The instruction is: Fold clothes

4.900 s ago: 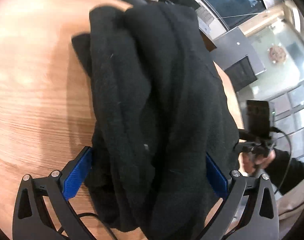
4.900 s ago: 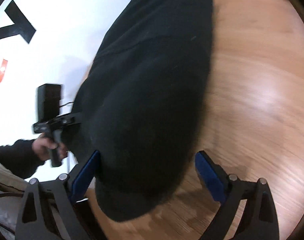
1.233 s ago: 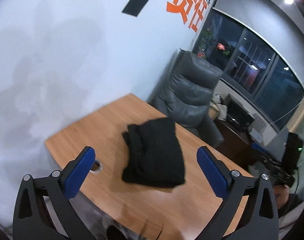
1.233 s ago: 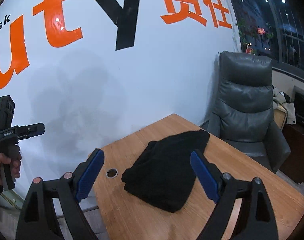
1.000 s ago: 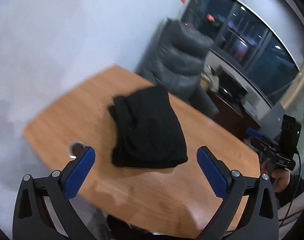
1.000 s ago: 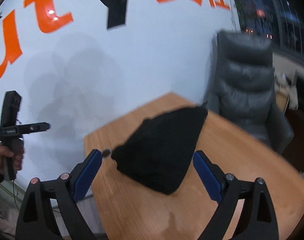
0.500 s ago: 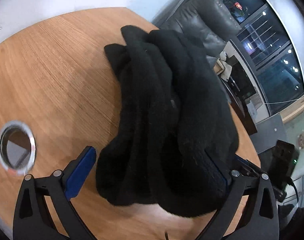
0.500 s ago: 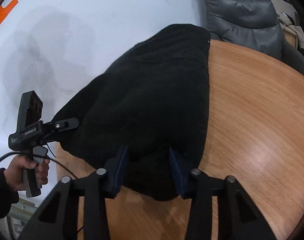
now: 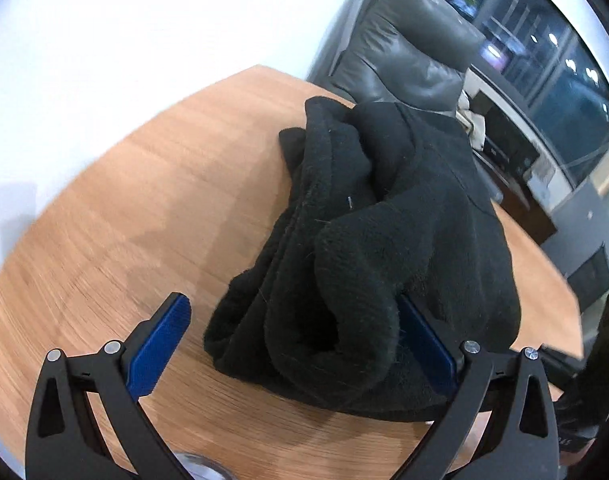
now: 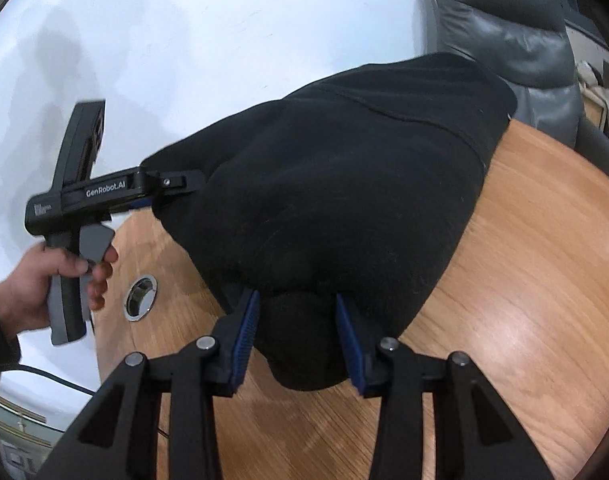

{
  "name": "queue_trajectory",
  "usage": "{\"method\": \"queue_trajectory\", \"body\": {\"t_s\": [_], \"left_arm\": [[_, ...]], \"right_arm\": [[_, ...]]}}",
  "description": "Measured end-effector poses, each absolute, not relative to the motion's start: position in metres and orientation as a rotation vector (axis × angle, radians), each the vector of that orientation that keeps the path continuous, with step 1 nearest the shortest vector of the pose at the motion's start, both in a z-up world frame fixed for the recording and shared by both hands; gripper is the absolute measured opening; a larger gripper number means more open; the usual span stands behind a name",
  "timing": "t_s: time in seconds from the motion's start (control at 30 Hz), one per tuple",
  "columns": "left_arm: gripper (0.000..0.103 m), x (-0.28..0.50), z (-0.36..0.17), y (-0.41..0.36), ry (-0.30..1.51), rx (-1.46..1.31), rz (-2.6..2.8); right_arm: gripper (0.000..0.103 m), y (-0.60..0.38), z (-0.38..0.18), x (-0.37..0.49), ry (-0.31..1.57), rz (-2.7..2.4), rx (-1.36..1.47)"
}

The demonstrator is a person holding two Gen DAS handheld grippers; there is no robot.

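A: The black fleece garment [image 9: 388, 248] is sitting bunched up in thick folds on the wooden table [image 9: 136, 216], near its edge.

B: Yeah, the right gripper [image 10: 296, 332] is pinching the near fold, having just closed on it. The left gripper [image 9: 304, 344] is gaping wide around the other end, one pad tucked into the cloth, the other clear.

The black garment [image 9: 384, 248] covers the tip of the left gripper's [image 9: 300, 340] blue right pad, so whether that pad presses the cloth cannot be told. In the right wrist view the garment hides the left gripper's fingertips, and the worktop [image 10: 544, 264] is cut off at the frame's edge. The worktop grain in the left wrist view is blurred.
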State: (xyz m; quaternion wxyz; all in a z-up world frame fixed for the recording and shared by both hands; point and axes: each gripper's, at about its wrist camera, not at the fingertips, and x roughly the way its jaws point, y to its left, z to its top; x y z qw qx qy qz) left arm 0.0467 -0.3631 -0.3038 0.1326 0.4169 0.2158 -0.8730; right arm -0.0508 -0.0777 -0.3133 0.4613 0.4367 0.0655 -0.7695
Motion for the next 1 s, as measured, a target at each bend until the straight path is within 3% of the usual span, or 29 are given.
{"method": "queue_trajectory", "body": {"t_s": [0.13,0.3,0.43,0.73,1.0], "left_arm": [[0.103,0.057,-0.278,-0.348,0.550,1.156,-2.533],[0.103,0.086,-0.202,-0.295,0.472,1.002,-2.509],[0.103,0.117,-0.128,-0.226,0.404,0.898,-2.402],[0.103,0.162,-0.039,-0.081,0.330,0.846,-2.041],[0.103,0.184,-0.018,-0.005,0.325,0.819,-1.972]], "right_arm": [[0.046,-0.082,-0.301,-0.042,0.278,-1.911,1.075],[0.073,-0.062,-0.233,-0.025,0.361,-1.952,0.983],[0.083,-0.027,-0.164,-0.011,0.415,-1.980,0.861],[0.092,0.073,-0.068,0.014,0.494,-2.039,0.760],[0.093,0.126,-0.060,0.036,0.519,-1.985,0.773]]}}
